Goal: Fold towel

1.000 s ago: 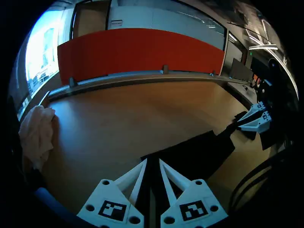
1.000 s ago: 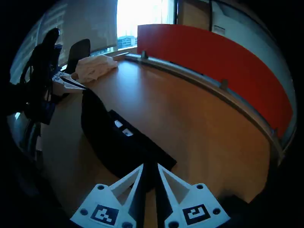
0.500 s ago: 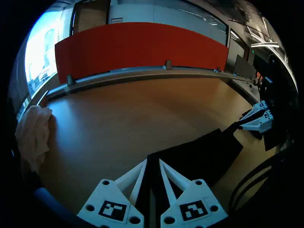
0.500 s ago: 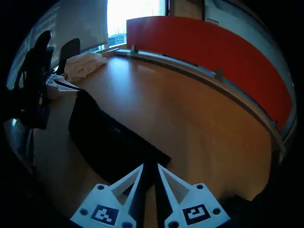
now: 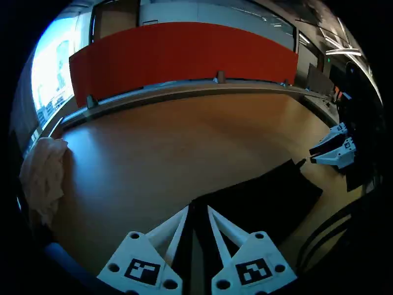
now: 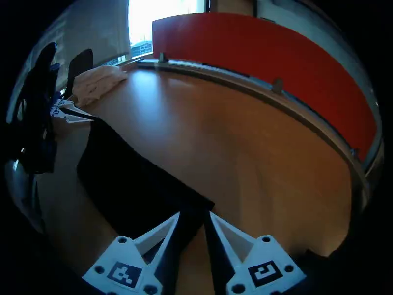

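— Flattened and longer than a second ago: in the left gripper view the towel (image 5: 260,196) has dropped onto the counter (image 5: 172,142) and reaches further toward the right edge.

— And the tongs there?

— The left tongs (image 5: 198,209), bottom centre, are clamped on its near end, with dark cloth filling the narrow gap. The right tongs (image 5: 314,155), at mid-right, sit right at the far corner.

— What about the right gripper view?

— The right tongs (image 6: 194,216), bottom centre, have widened. Their fingers stand apart, and the towel's (image 6: 132,182) corner lies between them with no visible pinch. From there the cloth runs up to the left tongs (image 6: 86,117) at upper left.

— So how does it lie for the fold?

— As a narrow strip, with its long axis running straight from one pair of tongs to the other and an end at each. I'd judge either end could be carried over to meet the other. Only the left has a grip, so the right would need to pinch its corner again first.
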Demonstrator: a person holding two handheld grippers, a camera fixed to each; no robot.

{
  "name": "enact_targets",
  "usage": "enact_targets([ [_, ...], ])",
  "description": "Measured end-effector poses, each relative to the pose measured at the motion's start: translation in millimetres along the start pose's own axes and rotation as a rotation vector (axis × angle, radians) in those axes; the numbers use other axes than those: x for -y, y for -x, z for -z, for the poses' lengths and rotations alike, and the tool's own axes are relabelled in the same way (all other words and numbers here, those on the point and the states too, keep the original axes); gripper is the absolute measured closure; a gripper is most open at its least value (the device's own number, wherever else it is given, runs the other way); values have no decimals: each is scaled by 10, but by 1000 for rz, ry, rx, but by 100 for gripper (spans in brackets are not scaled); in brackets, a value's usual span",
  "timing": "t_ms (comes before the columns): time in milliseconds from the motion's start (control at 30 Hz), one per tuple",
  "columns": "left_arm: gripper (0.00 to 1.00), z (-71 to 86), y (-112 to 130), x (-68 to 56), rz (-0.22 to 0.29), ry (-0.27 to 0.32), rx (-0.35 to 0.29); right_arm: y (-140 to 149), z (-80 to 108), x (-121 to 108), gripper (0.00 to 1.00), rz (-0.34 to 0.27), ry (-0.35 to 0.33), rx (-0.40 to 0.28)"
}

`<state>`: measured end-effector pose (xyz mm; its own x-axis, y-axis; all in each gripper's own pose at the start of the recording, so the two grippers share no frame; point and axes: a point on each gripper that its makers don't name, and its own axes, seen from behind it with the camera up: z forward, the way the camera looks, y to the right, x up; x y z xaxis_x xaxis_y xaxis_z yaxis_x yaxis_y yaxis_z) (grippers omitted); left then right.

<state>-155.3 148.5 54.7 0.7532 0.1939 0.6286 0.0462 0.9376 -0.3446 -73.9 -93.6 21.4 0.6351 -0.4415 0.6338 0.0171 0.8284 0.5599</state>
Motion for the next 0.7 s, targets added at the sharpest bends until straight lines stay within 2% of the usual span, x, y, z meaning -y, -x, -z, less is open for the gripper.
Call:
enact_targets([
  [67,80,1,9,25,-5,-7,4,10,0,-24,58,-5,10,1],
  [133,63,9,19,37,-7,-7,7,15,7,-44,47,-9,17,0],
  [200,53,22,30,49,-8,-8,10,19,17,-57,35,-13,22,-1],
  [333,22,61,66,78,4,-11,18,24,38,-52,8,-21,24,-5],
  [400,5,81,89,86,13,-9,23,26,46,-41,4,-24,22,-8],
  [567,3,147,143,116,35,-9,28,48,73,-9,4,-29,21,-13],
  [700,3,223,171,152,34,-19,25,74,110,28,4,-31,21,-16],
])
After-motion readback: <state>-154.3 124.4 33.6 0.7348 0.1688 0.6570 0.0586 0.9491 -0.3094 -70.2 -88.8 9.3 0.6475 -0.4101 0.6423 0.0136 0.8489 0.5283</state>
